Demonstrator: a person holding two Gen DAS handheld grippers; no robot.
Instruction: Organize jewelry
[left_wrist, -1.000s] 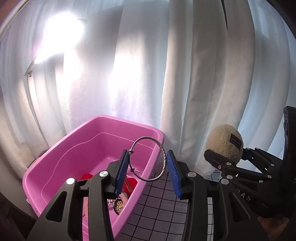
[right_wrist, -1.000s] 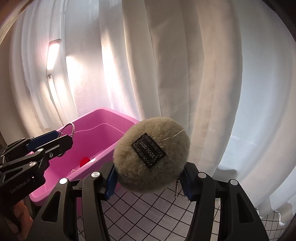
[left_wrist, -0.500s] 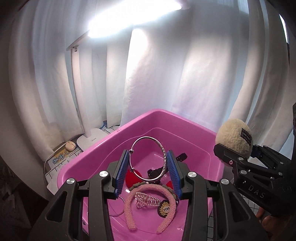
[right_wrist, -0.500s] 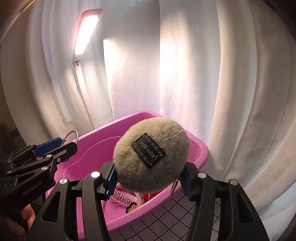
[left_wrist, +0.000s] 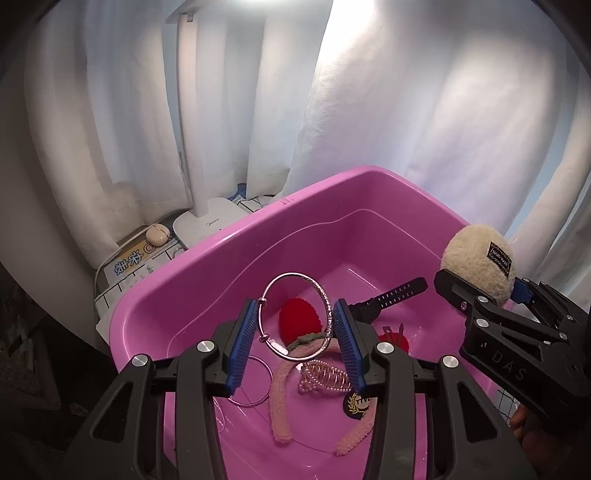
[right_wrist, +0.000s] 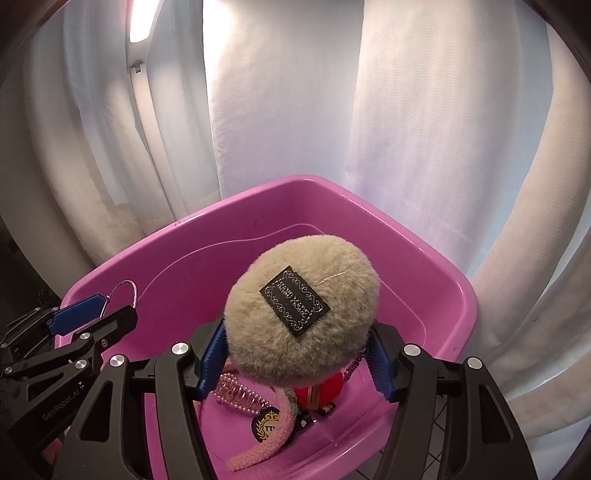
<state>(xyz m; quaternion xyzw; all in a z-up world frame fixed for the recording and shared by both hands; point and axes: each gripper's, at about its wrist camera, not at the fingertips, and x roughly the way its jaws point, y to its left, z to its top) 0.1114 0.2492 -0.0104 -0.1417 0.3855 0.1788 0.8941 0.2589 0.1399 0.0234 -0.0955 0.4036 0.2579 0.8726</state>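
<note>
Pink plastic tub (left_wrist: 229, 266), one, on a gridded surface before white curtains (left_wrist: 424, 129); both grippers hang over it, pointed steeply down.

Left gripper (left_wrist: 297, 343): blue pads narrow, clamped on either side of a silver bangle (left_wrist: 295, 314), which stands upright between them above the tub's floor. Its jaws have just eased slightly apart, the bangle between them.

Right gripper (right_wrist: 295, 363): jaws have just been opening, with a beige fluffy pompom (right_wrist: 301, 306) bearing a black label between them. The left pad meets the fluff; the right pad shows a gap, so whether it is gripped I cannot tell.

Tub contents: pink fuzzy headband (left_wrist: 280, 402), pearl hair claw (left_wrist: 325, 378), red pompom (left_wrist: 299, 319), thin silver hoop (left_wrist: 258, 387), black strap (left_wrist: 391, 295), round black badge (left_wrist: 356, 402).

Beside the tub, on the left: white lamp base (left_wrist: 210, 221), small cream case (left_wrist: 158, 233).
</note>
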